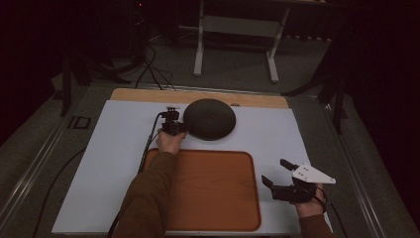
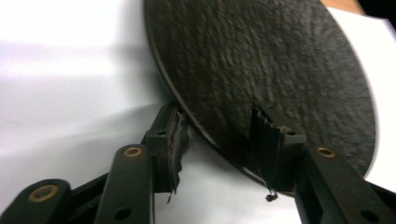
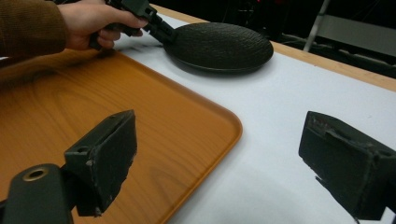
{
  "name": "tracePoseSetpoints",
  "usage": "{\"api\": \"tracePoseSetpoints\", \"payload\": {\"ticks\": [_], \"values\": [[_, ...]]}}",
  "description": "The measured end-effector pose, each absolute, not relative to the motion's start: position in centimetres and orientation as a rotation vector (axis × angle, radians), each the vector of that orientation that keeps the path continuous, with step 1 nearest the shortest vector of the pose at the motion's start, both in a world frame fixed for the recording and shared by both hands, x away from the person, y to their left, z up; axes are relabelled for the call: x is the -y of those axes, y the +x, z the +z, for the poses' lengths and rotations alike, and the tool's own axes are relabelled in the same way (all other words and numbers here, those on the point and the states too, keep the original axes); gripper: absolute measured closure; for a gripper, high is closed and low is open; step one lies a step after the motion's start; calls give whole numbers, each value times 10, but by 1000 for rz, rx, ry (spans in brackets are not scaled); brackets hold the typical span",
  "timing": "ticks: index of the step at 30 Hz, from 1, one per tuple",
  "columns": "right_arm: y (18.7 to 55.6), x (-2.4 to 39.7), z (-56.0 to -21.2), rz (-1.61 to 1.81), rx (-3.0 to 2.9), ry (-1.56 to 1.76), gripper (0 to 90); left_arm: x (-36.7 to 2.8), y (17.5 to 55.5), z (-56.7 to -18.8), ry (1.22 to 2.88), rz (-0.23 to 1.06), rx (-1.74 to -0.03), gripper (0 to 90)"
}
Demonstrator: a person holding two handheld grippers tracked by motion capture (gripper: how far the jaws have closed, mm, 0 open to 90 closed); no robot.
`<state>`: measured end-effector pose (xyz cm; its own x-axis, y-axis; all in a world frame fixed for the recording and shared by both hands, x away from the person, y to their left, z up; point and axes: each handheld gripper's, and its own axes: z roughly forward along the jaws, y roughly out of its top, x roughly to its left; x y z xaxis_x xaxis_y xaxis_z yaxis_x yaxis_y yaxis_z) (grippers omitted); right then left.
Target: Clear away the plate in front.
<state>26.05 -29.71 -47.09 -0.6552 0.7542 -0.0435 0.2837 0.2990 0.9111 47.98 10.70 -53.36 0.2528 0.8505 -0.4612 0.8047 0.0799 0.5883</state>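
— Where's the dark round plate (image 1: 209, 119)?

— On the white bench (image 1: 119, 148), just beyond the far edge of the orange tray (image 1: 213, 191), lying upside down, it looks like.

— And the left gripper (image 1: 173, 127)?

— At the plate's near-left rim. In the left gripper view its jaws straddle that rim, one outside on the bench, one over the textured surface, with a gap still showing. Spread, not clamped on it.

— The right gripper (image 1: 278, 173)?

— Right of the tray, well away from the plate, jaws wide apart and grasping nothing. A grey three-cornered plate (image 1: 312, 174) sits on top.
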Motion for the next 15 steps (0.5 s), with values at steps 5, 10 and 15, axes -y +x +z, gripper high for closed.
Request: {"api": "tracePoseSetpoints", "payload": {"ticks": [5,10,15], "values": [[260,299,-470,1338,-2094,917,112,-111,482,-534,1662,19,-1570,600],[260,299,-470,1334,-2093,914,112,-110,480,-528,1557,16,-1588,677],[259,298,-469,1330,-2093,907,112,-108,478,-516,1450,6,-1571,764]]}}
